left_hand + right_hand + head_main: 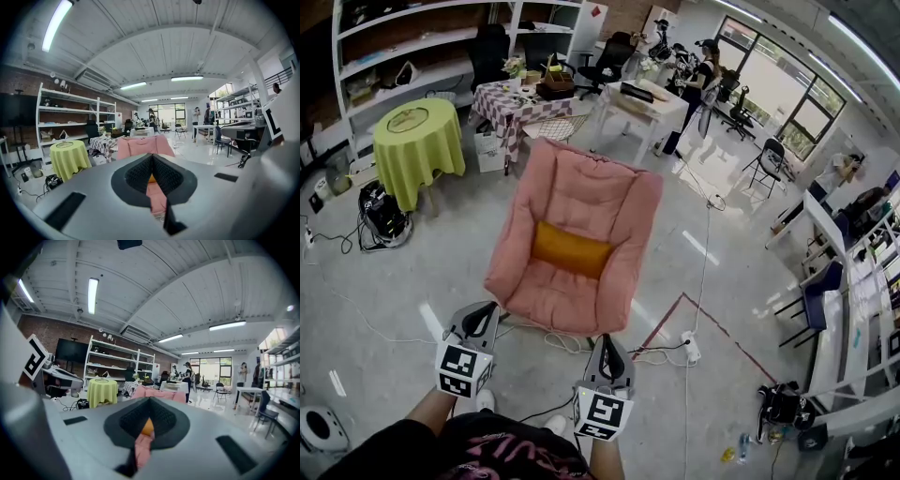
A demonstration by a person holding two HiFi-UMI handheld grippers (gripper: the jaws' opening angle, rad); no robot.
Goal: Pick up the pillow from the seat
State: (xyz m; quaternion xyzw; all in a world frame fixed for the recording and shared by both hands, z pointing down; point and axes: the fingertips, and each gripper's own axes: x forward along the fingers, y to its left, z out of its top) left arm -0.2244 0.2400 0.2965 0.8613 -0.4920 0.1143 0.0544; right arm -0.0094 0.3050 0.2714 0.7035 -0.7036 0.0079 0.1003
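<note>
Left gripper (479, 317) and right gripper (607, 345), jaws clenched empty, face seat (586, 187) and pillow (571, 249) across floor cables (565, 340).

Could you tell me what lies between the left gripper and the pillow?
Head view: only a sliver of floor and the pink armchair's seat cushion separate left gripper and pillow.
</note>
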